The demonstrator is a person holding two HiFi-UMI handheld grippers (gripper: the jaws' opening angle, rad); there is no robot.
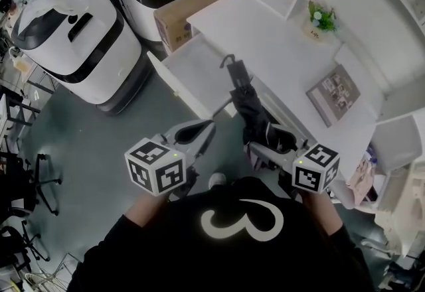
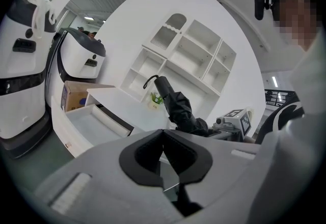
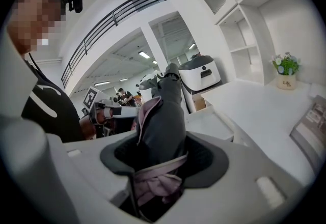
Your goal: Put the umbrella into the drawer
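The right tongs [image 1: 269, 143] are clamped on the folded black umbrella [image 1: 242, 95], jaws spread wide around the bundled canopy, with a pale pink lining bunched between them in the right gripper view. The umbrella is up in the air, slanting away from the person, its hooked handle [image 1: 228, 58] at the far end. From the head view it crosses the near edge of the white desk [image 1: 265, 38], just right of the open drawer [image 1: 191, 68] (pulled out to the left, nothing visible inside it). The left tongs [image 1: 211, 127] hover to the left of the umbrella, near the drawer, tips meeting and gripping nothing. On the desk's far right stand a small potted plant [image 1: 321, 18] and a flat booklet [image 1: 334, 91]. A cardboard box [image 1: 182, 15] sits on the far side of the drawer.
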